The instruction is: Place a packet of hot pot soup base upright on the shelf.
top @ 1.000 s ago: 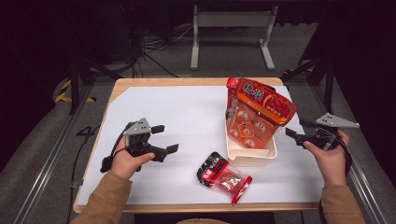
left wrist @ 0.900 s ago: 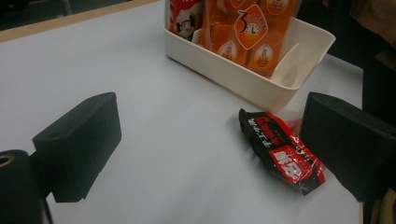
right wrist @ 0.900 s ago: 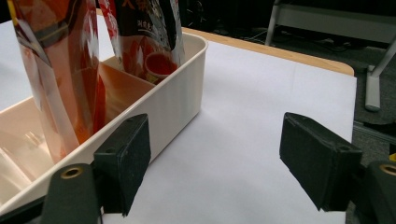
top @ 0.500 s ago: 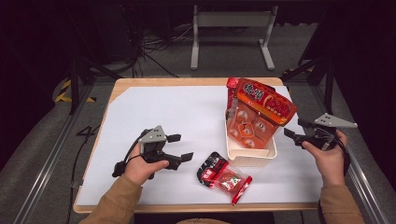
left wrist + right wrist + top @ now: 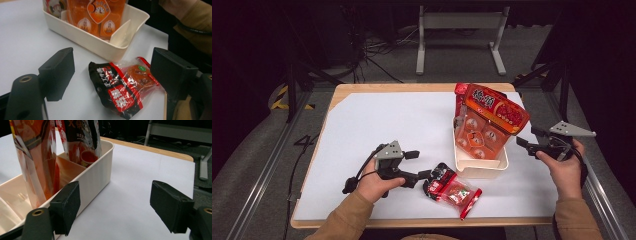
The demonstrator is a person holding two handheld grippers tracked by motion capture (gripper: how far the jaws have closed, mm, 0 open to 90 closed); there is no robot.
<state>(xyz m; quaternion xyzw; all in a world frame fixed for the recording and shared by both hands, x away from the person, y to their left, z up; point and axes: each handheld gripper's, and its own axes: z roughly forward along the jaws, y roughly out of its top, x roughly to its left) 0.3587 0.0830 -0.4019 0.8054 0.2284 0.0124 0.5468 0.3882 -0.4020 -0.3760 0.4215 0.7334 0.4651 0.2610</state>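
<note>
A small red and black snack packet [image 5: 453,189] lies flat on the white table cover, just in front of the cream tub [image 5: 479,169]. My left gripper [image 5: 419,165] sits right beside the packet's left end. In the left gripper view the packet [image 5: 120,87] lies between and just beyond the two black pads [image 5: 58,72], which do not touch it. The jaws have just been closing a little and stand wide apart. My right gripper [image 5: 528,137] hovers open to the right of the tub, with nothing between its pads [image 5: 67,205].
The tub [image 5: 95,45] holds a tall orange pouch [image 5: 486,125] and a red pouch behind it, both standing above the rim. A divider [image 5: 121,35] splits the tub. The table's front wooden edge [image 5: 422,222] is close to the packet.
My left hand has moved right and toward the front edge, up to the snack packet, and its jaws have narrowed slightly. The right hand has kept still.
</note>
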